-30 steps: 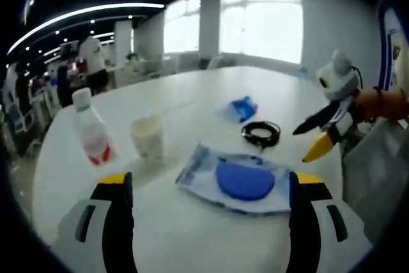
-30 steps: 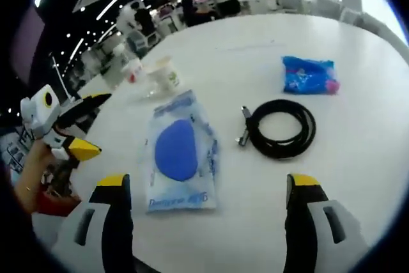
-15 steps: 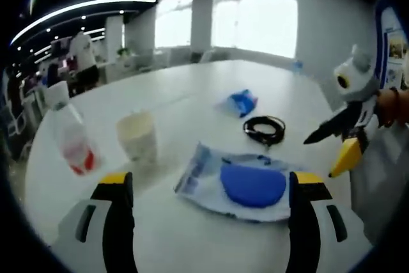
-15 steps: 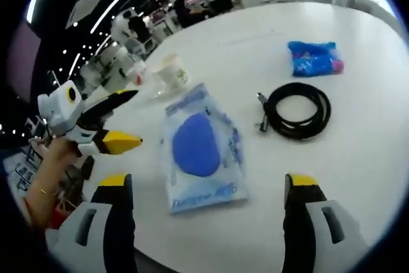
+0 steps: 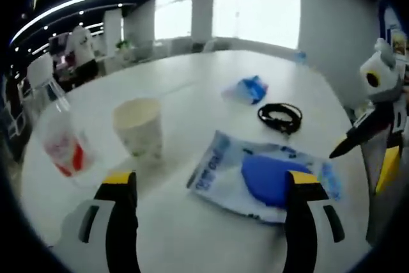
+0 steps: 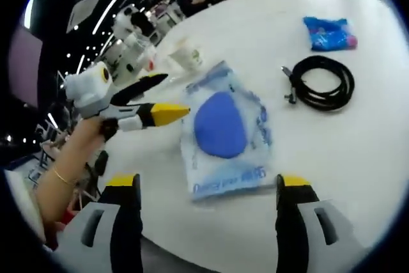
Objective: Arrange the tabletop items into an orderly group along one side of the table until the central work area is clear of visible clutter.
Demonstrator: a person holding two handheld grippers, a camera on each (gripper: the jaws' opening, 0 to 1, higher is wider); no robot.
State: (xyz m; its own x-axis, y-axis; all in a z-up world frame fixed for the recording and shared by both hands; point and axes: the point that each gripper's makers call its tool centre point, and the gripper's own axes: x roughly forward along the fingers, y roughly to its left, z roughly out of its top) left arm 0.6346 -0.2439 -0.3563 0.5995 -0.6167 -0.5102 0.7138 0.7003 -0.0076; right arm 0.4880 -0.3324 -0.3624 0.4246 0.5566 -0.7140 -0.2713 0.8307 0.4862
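A blue-and-white packet (image 5: pixel 268 177) lies flat on the white table (image 5: pixel 192 234), just beyond my left gripper (image 5: pixel 209 180), whose jaws stand wide apart with nothing between them. A paper cup (image 5: pixel 138 126) and a clear bottle with a red label (image 5: pixel 57 142) stand to its left. A coiled black cable (image 5: pixel 280 116) and a small blue bag (image 5: pixel 248 89) lie farther back. In the right gripper view, my right gripper (image 6: pixel 209 183) is open above the table's near edge, short of the packet (image 6: pixel 223 132). The left gripper (image 6: pixel 169 96) hovers by the packet's left side.
The right gripper (image 5: pixel 361 164) enters the left gripper view at the right edge, open. A person's hand (image 6: pixel 77 151) holds the left gripper. Cable (image 6: pixel 323 83), blue bag (image 6: pixel 329 32) and cup (image 6: pixel 186 57) lie farther out. People and desks stand in the far background.
Both cameras have moved closer to the table. In the right gripper view the left gripper has come in toward the packet. The items on the table lie where they were.
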